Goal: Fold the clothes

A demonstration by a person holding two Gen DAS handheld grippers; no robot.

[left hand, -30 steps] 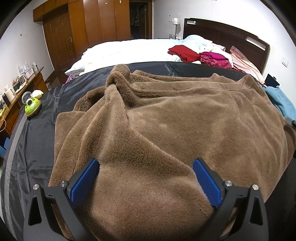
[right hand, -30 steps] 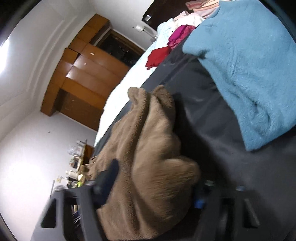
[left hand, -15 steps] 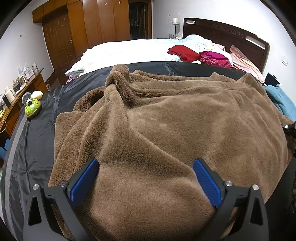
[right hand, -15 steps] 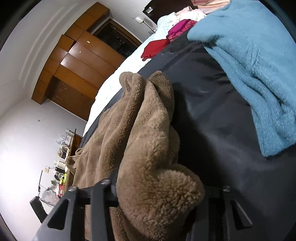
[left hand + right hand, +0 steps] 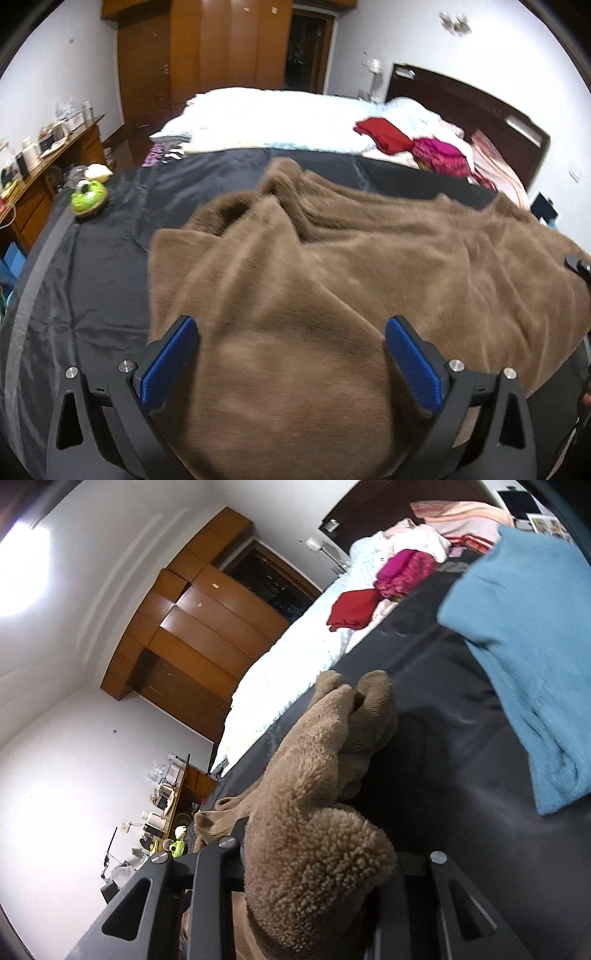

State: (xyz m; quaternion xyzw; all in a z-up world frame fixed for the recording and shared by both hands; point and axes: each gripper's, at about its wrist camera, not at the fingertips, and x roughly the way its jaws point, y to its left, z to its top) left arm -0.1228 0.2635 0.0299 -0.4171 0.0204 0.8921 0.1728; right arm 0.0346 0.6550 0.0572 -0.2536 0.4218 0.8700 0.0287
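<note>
a dark sheet (image 5: pixel 110 266) is covering the near part of the bed, with a white quilt (image 5: pixel 266 118) lying beyond it toward the wooden wardrobe (image 5: pixel 207 48) and dark headboard (image 5: pixel 469 107). the brown fleece garment (image 5: pixel 351 280) is sprawling across the sheet. i am keeping my left gripper (image 5: pixel 291 354) spread wide, blue pads on either side of the fleece's near hem. my right gripper (image 5: pixel 317 864) is pinching a bunched edge of the same fleece (image 5: pixel 314 812). a blue fleece (image 5: pixel 532 642) is lying beside it, and a green toy (image 5: pixel 88 199) is sitting near a cluttered desk (image 5: pixel 40 155).
</note>
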